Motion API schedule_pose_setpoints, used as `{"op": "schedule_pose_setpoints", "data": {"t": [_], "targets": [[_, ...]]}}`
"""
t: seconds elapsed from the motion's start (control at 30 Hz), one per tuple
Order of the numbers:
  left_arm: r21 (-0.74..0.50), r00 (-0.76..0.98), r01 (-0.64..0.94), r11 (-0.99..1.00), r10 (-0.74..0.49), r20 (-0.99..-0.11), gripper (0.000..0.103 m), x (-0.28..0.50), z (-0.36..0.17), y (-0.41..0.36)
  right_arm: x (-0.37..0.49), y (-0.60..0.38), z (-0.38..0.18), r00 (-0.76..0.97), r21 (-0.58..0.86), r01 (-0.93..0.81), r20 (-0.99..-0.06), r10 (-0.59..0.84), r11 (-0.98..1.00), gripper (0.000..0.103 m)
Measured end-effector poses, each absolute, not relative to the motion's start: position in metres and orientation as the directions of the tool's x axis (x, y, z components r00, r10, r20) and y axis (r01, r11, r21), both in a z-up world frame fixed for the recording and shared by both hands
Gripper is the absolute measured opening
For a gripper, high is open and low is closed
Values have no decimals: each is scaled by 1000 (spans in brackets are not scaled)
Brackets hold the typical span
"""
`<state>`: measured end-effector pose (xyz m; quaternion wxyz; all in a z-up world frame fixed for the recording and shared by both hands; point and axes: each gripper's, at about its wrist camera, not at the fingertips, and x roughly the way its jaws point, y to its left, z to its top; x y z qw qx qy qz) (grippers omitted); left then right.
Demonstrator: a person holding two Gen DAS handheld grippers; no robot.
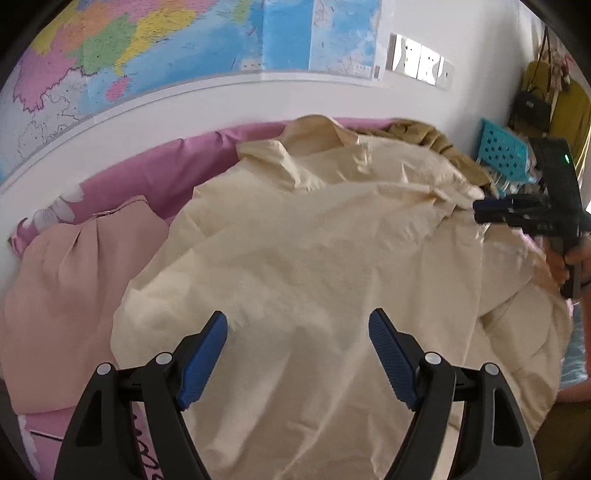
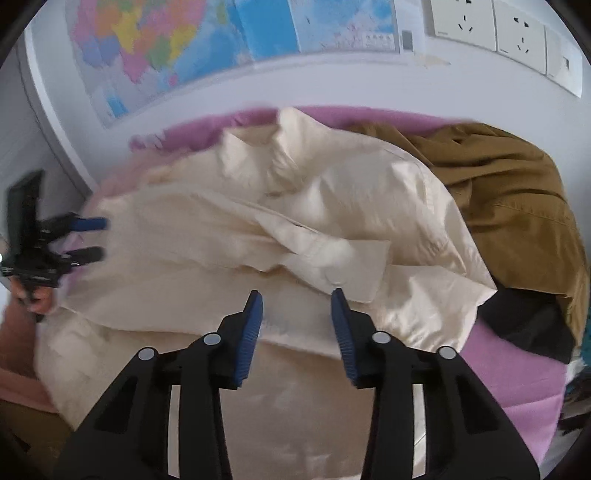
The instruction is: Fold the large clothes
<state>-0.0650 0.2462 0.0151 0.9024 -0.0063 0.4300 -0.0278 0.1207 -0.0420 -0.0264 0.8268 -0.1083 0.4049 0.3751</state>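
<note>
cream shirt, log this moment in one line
cream shirt spread on pink sheet | left gripper open above | right gripper open above

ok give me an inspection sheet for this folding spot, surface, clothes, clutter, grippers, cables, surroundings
Surface: pink bed sheet, mostly covered by clothes.
Job's things: cream shirt spread out and wrinkled, collar toward the wall.
Clutter: pale pink garment beside the shirt; brown garment bunched at its other side; black cloth below that.
Grippers: left gripper open above the shirt, holding nothing; right gripper open above the shirt, holding nothing.
Cables: nothing seen.
Surroundings: wall map, wall sockets, turquoise perforated basket, hanging bags.
</note>
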Motion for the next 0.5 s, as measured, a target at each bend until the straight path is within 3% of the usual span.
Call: {"op": "schedule_pose_setpoints", "data": {"t": [0.1,0.17,0.2,0.23,0.3,0.4,0.5], "targets": [[-9,615,53,999,-40,-788,77,-65,9,239,133,-40,-26,436,89,-688,-743,508,720,40],[6,610,55,998,-29,-792,78,-65,6,236,140,-38,-27,505,10,-652,-740,444,758,53],[15,606,57,998,-23,-795,79,-64,4,237,145,-36,-29,504,10,-646,-746,436,763,50],[19,603,59,998,-21,-797,80,-63,3,238,151,-35,-32,487,18,-651,-757,436,759,40],[14,589,57,998,-22,-808,80,-59,-4,240,160,-30,-42,466,14,-656,-779,419,755,38],[3,572,49,999,-25,-820,81,-55,-12,243,169,-25,-52,451,20,-654,-792,412,756,38],[17,584,33,999,-6,-811,81,-59,-8,243,166,-30,-41,454,39,-646,-783,425,762,47]]}}
